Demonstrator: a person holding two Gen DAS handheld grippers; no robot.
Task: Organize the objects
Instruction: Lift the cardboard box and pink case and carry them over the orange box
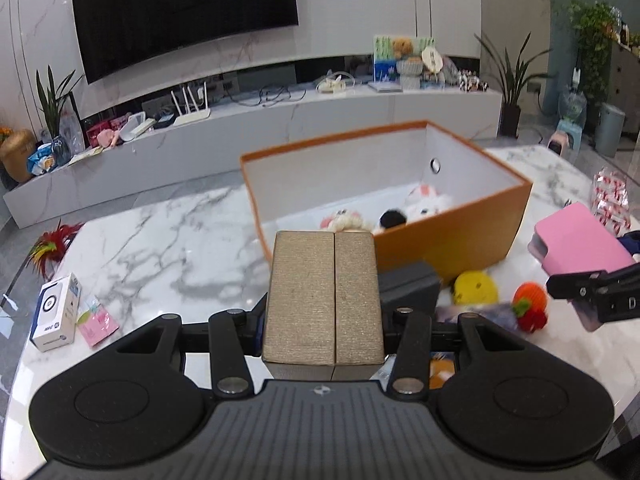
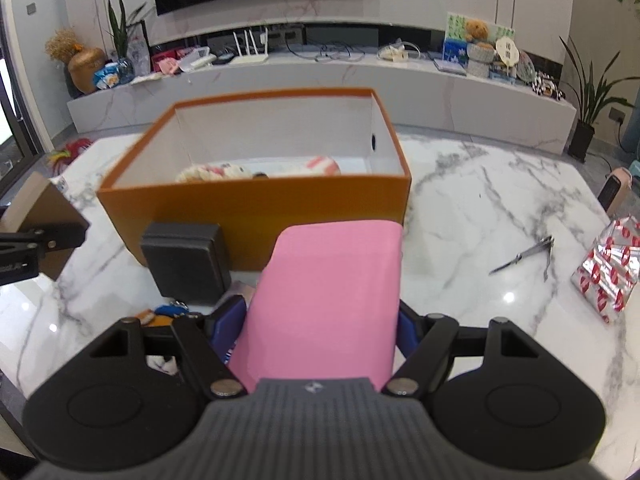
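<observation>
An open orange box (image 1: pixel 452 236) (image 2: pixel 256 208) stands on the marble table with several plush toys (image 1: pixel 424 206) inside. My left gripper (image 1: pixel 322 300) is shut on a tan box (image 1: pixel 324 304) and holds it above the table, in front of the orange box. My right gripper (image 2: pixel 320 320) is shut on a pink box (image 2: pixel 328 304) and holds it above the table before the orange box; the pink box also shows in the left wrist view (image 1: pixel 580 244). A black box (image 2: pixel 186 262) (image 1: pixel 408 288) stands against the orange box's front wall.
A yellow ball (image 1: pixel 474 288), an orange knitted toy (image 1: pixel 530 306) and small items lie by the black box. A white carton (image 1: pixel 56 312) and pink packet (image 1: pixel 98 322) lie at the left. Metal clippers (image 2: pixel 528 254) and a red-and-silver parcel (image 2: pixel 608 268) lie at the right.
</observation>
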